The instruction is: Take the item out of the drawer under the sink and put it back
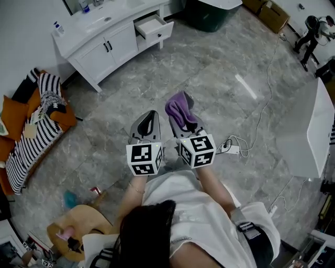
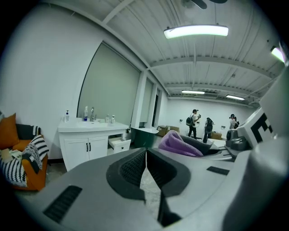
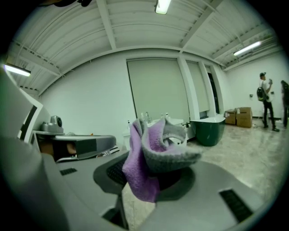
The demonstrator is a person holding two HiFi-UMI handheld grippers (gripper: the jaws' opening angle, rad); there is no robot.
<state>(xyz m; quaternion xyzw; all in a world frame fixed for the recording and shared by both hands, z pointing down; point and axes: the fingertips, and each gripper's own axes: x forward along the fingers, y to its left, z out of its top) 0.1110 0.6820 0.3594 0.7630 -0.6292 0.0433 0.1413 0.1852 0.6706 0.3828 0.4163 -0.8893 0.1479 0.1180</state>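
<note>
A purple and grey cloth (image 1: 179, 107) is bunched between the jaws of my right gripper (image 1: 183, 119). The right gripper view shows the cloth (image 3: 156, 155) pinched between the pads and hanging over them. My left gripper (image 1: 146, 125) is beside it, shut with nothing in it; its pads meet in the left gripper view (image 2: 146, 169). The white sink cabinet (image 1: 107, 44) stands far ahead at the upper left, with its drawer (image 1: 153, 27) pulled open. From the left gripper view the open drawer (image 2: 119, 144) shows at the cabinet's right end.
A striped and orange sofa (image 1: 31, 125) lies at the left. A dark green tub (image 1: 209, 13) stands past the cabinet. Cables and a power strip (image 1: 233, 148) trail on the marble floor at the right, beside a white table (image 1: 311, 131). People stand at the far right (image 1: 311, 31).
</note>
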